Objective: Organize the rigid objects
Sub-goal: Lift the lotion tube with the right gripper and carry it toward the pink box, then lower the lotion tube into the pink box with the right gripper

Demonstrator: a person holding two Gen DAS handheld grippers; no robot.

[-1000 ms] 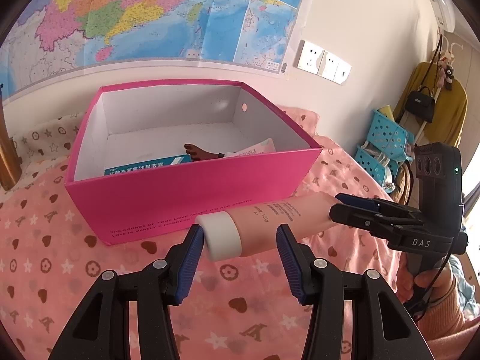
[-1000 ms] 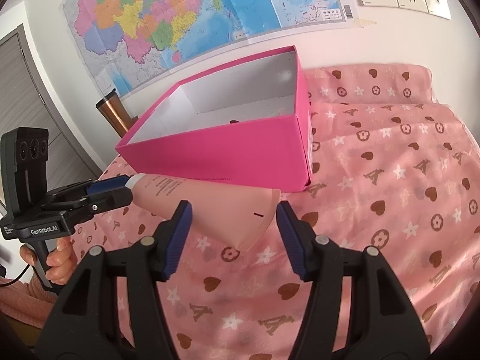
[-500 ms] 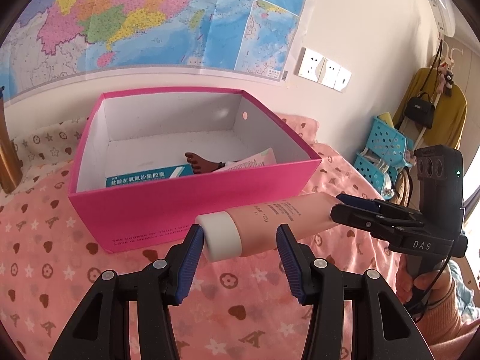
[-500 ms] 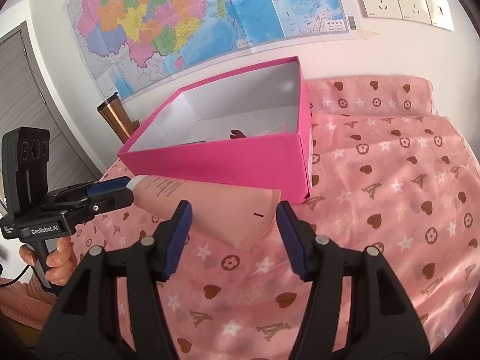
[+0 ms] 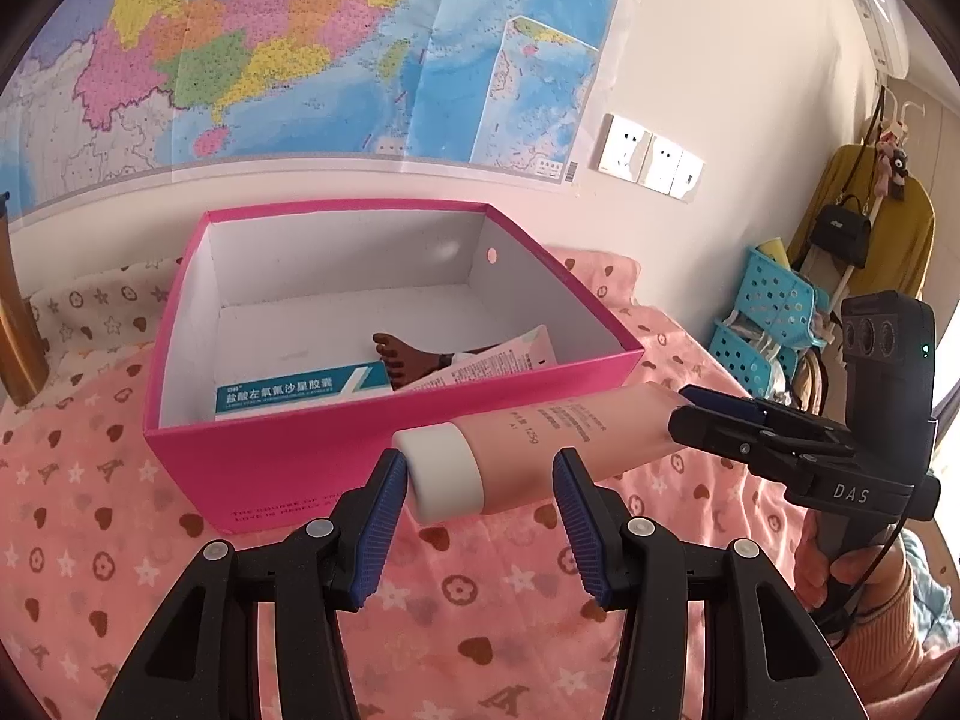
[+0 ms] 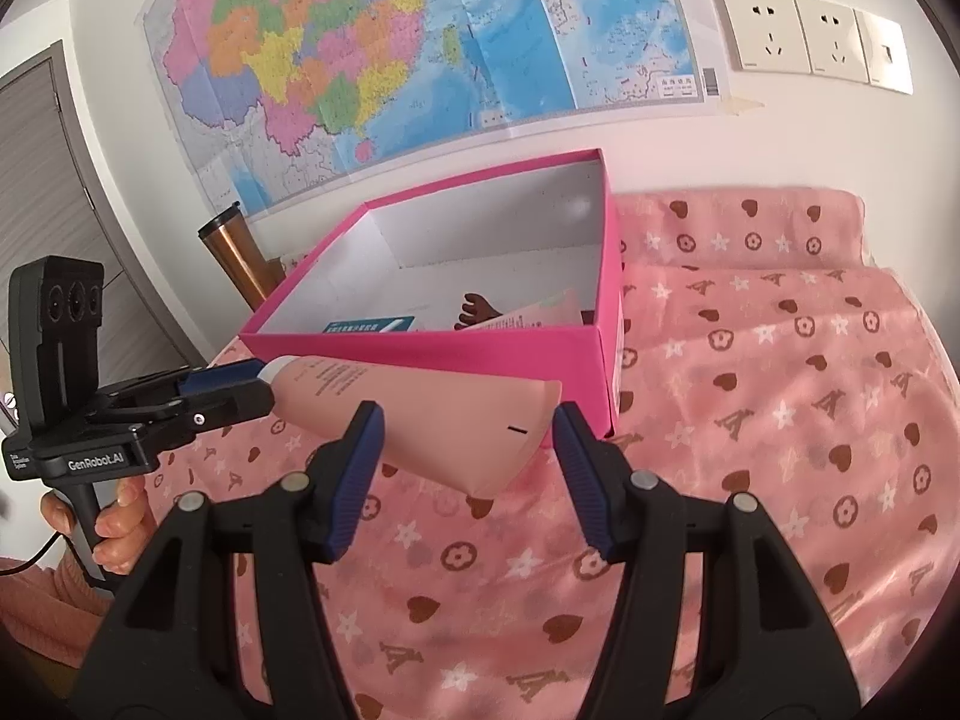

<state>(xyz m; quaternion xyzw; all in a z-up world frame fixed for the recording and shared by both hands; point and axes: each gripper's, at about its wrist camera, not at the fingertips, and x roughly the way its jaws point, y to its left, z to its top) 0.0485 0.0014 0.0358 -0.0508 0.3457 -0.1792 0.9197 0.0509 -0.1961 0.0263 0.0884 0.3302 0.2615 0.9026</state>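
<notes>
Magenta box (image 5: 312, 450), white inside; salmon-pink tube (image 5: 558, 438), white cap (image 5: 441, 474).

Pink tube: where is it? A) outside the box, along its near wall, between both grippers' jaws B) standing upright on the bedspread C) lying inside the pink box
A: the pink tube lies level in front of the pink box outer wall, cap end at the left gripper, crimped end at the right gripper.

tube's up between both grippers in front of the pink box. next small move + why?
Probably lift a bit more, then carry it forward over the near wall. The pink tube, spanning the left gripper and right gripper, sits level with the pink box front rim, not above it. The box floor behind the medicine carton looks free.
</notes>
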